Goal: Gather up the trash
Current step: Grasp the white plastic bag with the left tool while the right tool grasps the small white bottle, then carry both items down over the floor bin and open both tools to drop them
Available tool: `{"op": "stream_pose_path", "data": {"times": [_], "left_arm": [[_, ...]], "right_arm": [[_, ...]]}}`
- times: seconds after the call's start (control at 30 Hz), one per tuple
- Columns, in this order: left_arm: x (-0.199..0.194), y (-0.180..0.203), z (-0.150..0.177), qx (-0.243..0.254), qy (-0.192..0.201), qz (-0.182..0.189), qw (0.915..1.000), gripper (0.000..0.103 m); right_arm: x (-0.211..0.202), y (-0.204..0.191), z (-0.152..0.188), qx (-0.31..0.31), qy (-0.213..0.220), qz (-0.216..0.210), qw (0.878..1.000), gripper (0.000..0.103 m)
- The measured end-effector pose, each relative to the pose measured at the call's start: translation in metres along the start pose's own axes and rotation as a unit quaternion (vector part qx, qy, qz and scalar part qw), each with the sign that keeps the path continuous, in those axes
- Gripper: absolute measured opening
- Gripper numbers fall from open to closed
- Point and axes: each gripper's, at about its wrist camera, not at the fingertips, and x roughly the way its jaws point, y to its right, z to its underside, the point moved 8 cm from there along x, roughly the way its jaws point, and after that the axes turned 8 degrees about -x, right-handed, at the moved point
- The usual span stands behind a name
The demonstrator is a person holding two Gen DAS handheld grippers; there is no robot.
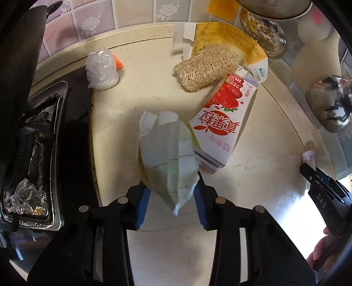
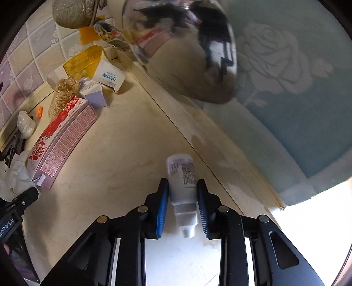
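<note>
My left gripper has its jaws pinching a crumpled white paper carton, blue pads pressed on both sides, carton sticking forward and up out of the jaws, its lower tip hanging between them. My right gripper has its jaws clamped on a small white bottle, cap end pointing back toward me between the pads, printed label facing up, base sticking out ahead of the jaws. Both loads sit over the cream tabletop; can't tell whether either touches it. Just ahead and right of my left jaws lies a strawberry milk carton on its side, touching or nearly touching the held paper carton. Further ahead of it, a loofah scrubber rests against a yellow box, flaps open, near the tiled wall. Ahead left of my left jaws: a wadded clear plastic bag with a small orange piece just behind it. Far left of the left jaws, a foil-lined stove tray. From the right wrist view the strawberry carton is well left of my right jaws, and a shiny metal pot hangs ahead above them.
</note>
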Motion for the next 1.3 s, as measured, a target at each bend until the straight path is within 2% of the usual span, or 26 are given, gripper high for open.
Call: {"op": "stream_pose_path", "data": {"times": [0.23, 0.4, 0.57, 0.73, 0.9, 1.3], "left_arm": [[-0.008, 0.002, 0.006, 0.001, 0.007, 0.000, 1.0000, 0.030], [-0.024, 0.008, 0.017, 0.022, 0.023, -0.003, 0.9995, 0.029], [-0.045, 0.015, 0.031, 0.038, 0.032, 0.010, 0.9987, 0.029], [-0.069, 0.018, 0.046, 0.046, 0.042, 0.030, 0.9976, 0.029], [-0.089, 0.013, 0.060, 0.042, 0.049, 0.052, 0.9966, 0.029], [-0.144, -0.014, 0.099, 0.048, 0.061, 0.074, 0.9942, 0.029]], "right_arm": [[-0.003, -0.017, 0.005, -0.021, 0.012, -0.013, 1.000, 0.024], [-0.016, -0.033, 0.013, -0.037, 0.027, -0.031, 0.998, 0.024], [-0.045, -0.046, 0.025, -0.033, 0.051, -0.071, 0.996, 0.024], [-0.081, -0.052, 0.036, -0.008, 0.088, -0.129, 0.988, 0.024], [-0.108, -0.057, 0.044, 0.004, 0.117, -0.156, 0.981, 0.024], [-0.176, -0.074, 0.083, -0.027, 0.141, -0.149, 0.978, 0.024]]}}
